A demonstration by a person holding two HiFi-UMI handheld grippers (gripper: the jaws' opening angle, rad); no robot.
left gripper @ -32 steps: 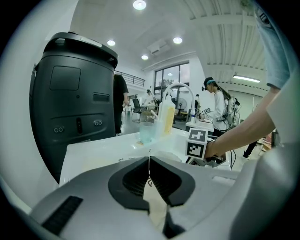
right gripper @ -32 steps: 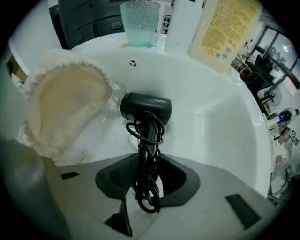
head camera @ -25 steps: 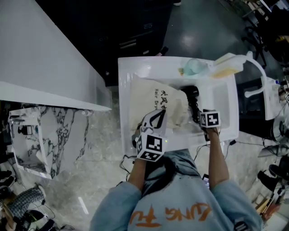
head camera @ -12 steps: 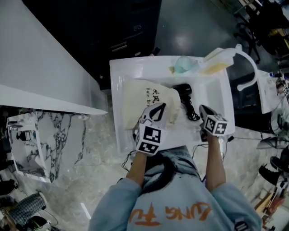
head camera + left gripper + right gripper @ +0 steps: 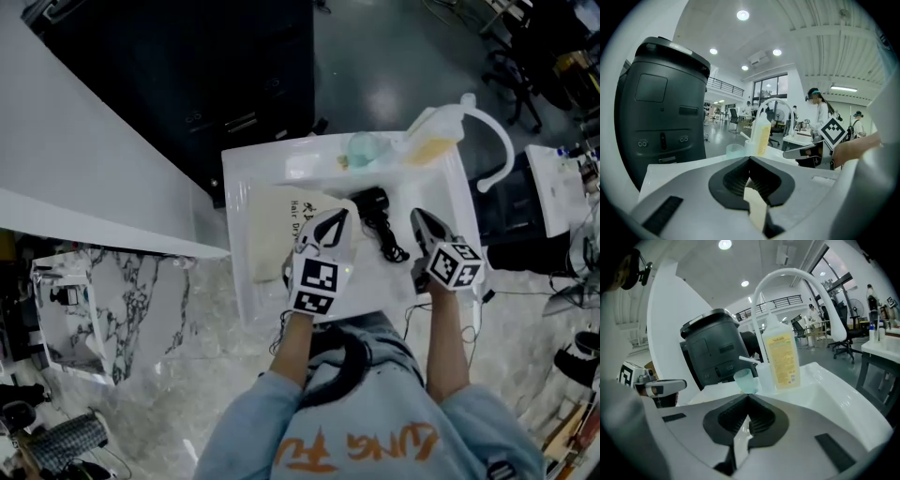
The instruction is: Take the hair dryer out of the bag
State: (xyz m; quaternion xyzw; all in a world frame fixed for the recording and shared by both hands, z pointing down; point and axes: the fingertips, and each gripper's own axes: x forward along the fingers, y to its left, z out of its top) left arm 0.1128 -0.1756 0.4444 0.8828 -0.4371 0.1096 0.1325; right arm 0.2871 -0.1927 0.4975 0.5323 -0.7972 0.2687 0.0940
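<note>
Left tool (image 5: 336,220), right tool (image 5: 419,217) raised, both shut; black hair dryer (image 5: 373,199), cord kinked, beside cream bag (image 5: 272,230).

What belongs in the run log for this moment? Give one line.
left tongs: shut, over bag | right tongs: shut, empty | hair dryer: out of bag, lying on white basin

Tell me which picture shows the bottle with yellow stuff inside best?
The right gripper view: the clear plastic bottle of yellow liquid stands close and upright, label facing the camera. The left gripper view shows it smaller and farther off. The head view sees it from above, at the white basin's far rim.
</note>
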